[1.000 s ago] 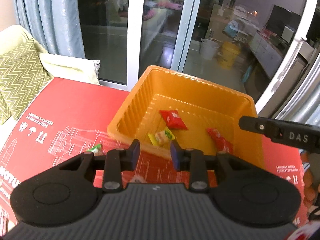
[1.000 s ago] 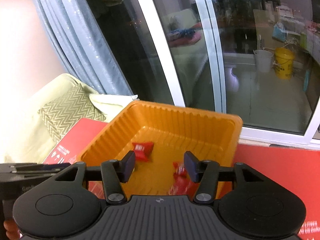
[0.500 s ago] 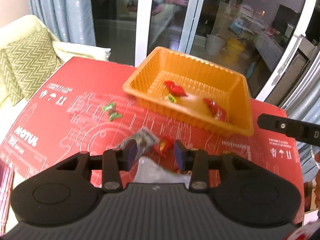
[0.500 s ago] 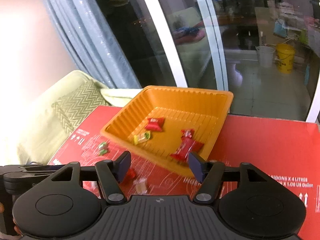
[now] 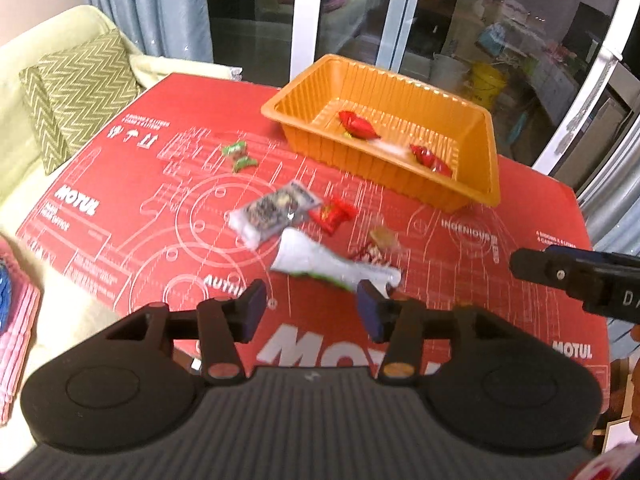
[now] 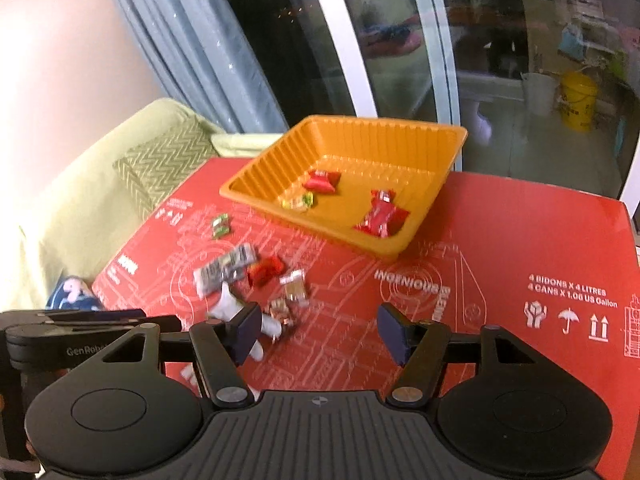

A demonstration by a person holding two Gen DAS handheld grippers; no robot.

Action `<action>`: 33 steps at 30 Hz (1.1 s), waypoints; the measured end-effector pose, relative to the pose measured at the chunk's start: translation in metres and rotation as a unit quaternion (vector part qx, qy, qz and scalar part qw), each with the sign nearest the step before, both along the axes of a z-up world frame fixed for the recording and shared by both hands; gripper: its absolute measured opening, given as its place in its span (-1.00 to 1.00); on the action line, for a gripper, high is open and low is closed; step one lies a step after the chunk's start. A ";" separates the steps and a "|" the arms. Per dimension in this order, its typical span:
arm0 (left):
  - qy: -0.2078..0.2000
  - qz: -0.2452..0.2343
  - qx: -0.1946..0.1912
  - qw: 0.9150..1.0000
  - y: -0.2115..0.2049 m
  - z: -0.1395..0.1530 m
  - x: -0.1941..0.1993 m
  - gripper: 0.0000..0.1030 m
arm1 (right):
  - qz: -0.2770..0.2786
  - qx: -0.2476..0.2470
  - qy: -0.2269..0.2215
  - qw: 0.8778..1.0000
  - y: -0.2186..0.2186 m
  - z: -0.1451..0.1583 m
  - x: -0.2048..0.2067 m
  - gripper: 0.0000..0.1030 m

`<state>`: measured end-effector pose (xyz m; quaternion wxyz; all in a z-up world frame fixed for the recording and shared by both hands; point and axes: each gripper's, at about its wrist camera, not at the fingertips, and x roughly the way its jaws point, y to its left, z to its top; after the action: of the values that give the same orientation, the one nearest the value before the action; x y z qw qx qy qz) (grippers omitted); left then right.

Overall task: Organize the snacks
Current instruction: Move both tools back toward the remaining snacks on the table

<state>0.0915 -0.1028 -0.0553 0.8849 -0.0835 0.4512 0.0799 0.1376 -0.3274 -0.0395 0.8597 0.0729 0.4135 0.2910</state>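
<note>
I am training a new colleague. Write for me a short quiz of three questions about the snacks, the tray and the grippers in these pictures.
1. True or false: the orange tray is empty.
2. Which lies closest to the left gripper? A) white packet B) green candies C) grey packet
3. Fill in: the right gripper holds ____.

Key: 1 false, red packets lie inside; 2 A; 3 nothing, its jaws stand open.

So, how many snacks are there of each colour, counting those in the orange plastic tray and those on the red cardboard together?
Red foil packets: 3
Small green wrapped candies: 2
Yellow-green wrapped candy: 1
Grey printed packet: 1
White pouch: 1
Small brownish wrapped sweets: 2
Total: 10
</note>
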 end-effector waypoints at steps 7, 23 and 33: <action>0.014 0.016 -0.002 1.000 -0.004 -0.008 -0.013 -0.03 | 0.024 -0.021 -0.003 0.999 0.000 -0.007 -0.012 0.24; 0.023 0.025 0.000 0.999 0.006 -0.015 -0.019 -0.01 | 0.057 -0.033 -0.009 0.998 0.014 -0.017 -0.011 0.24; 0.031 0.021 -0.002 0.999 0.023 -0.028 -0.007 -0.01 | 0.073 -0.020 -0.008 0.997 0.029 -0.025 -0.001 0.24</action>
<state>0.0842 -0.0794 -0.0835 0.8684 -0.0926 0.4768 0.0998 0.1364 -0.2985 -0.0650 0.8408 0.0235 0.4165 0.3451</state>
